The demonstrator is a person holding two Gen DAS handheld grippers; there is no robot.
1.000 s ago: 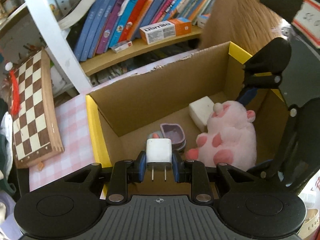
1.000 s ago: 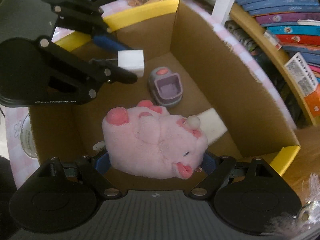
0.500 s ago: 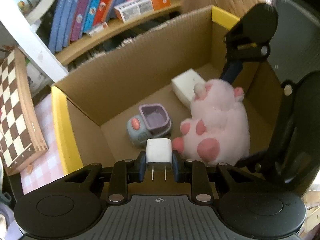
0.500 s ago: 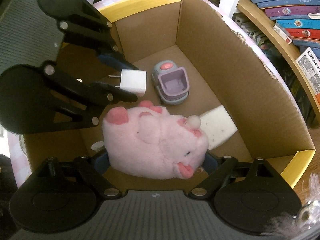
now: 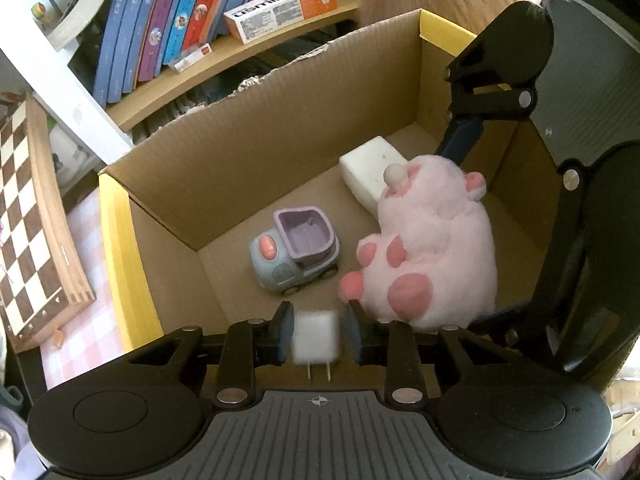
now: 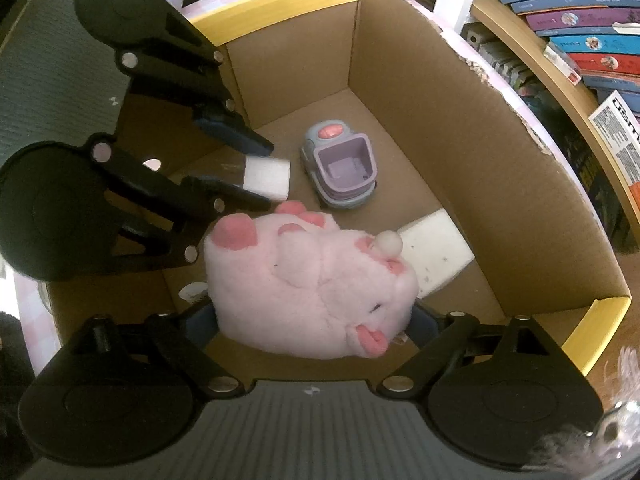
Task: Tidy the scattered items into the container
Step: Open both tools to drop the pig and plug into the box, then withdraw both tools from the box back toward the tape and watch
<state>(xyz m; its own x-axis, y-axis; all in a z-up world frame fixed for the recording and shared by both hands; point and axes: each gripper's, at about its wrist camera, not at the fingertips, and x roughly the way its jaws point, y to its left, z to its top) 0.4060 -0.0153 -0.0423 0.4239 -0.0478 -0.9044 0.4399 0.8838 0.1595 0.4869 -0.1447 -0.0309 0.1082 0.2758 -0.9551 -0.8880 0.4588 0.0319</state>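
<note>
A cardboard box (image 5: 240, 168) with yellow-taped flaps holds a pink plush pig (image 5: 432, 244), a grey and purple toy truck (image 5: 296, 250) and a white foam block (image 5: 370, 172). My left gripper (image 5: 319, 334) hangs over the box's near corner with its jaws opening. A white plug charger (image 5: 315, 338) is blurred between the pads, a thin gap on each side. My right gripper (image 6: 312, 320) straddles the plush pig (image 6: 308, 280), which lies on the box floor; its jaws are wide and still opening. The toy truck (image 6: 342, 170) and the foam block (image 6: 434, 256) lie beyond it.
A wooden chessboard (image 5: 28, 216) lies left of the box on a pink checked cloth (image 5: 88, 320). A curved shelf of books (image 5: 180, 20) with a white and orange carton (image 5: 276, 10) stands close behind the box's far wall.
My left jaws have parted and the charger, firmly pinched before, now sits loose and blurred between them. The left view has tilted further down into the box. The right jaws widened slightly around the plush.
</note>
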